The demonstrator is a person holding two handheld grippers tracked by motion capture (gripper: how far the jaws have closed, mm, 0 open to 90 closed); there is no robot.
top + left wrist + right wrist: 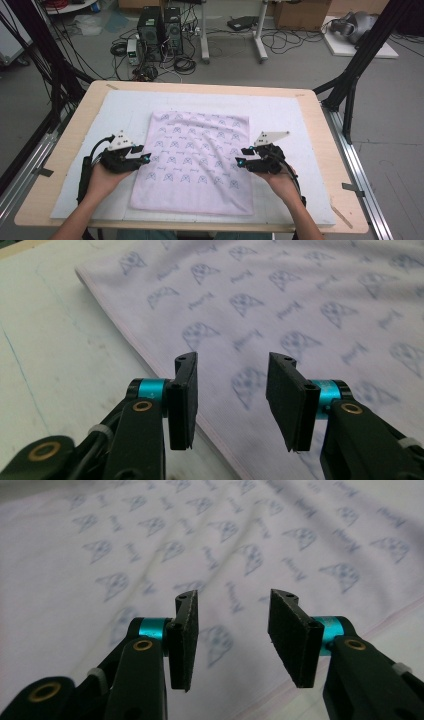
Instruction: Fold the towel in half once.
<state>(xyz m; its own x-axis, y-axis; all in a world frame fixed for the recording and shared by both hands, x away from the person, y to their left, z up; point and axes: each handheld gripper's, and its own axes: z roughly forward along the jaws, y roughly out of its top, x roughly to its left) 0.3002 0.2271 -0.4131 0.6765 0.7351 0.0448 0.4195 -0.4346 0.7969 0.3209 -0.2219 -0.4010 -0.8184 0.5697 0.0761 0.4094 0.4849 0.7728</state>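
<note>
A pale pink cloth (197, 160) printed with small blue figures lies flat on the white mat (280, 112), folded into a rectangle. My left gripper (145, 156) hovers at the cloth's left edge, pointing right, jaws open with nothing between them. In the left gripper view the gripper (232, 390) hangs over the cloth (280, 305) just inside its hemmed edge. My right gripper (241, 156) is at the cloth's right side, pointing left, also open and empty. In the right gripper view this gripper (232, 630) looks across the slightly rippled cloth (200, 540).
The mat covers a wooden table (320, 120) with black frame posts (350, 80) at both sides. Beyond the far edge, on the floor, stand computer towers (160, 32), cables and cardboard boxes (300, 12).
</note>
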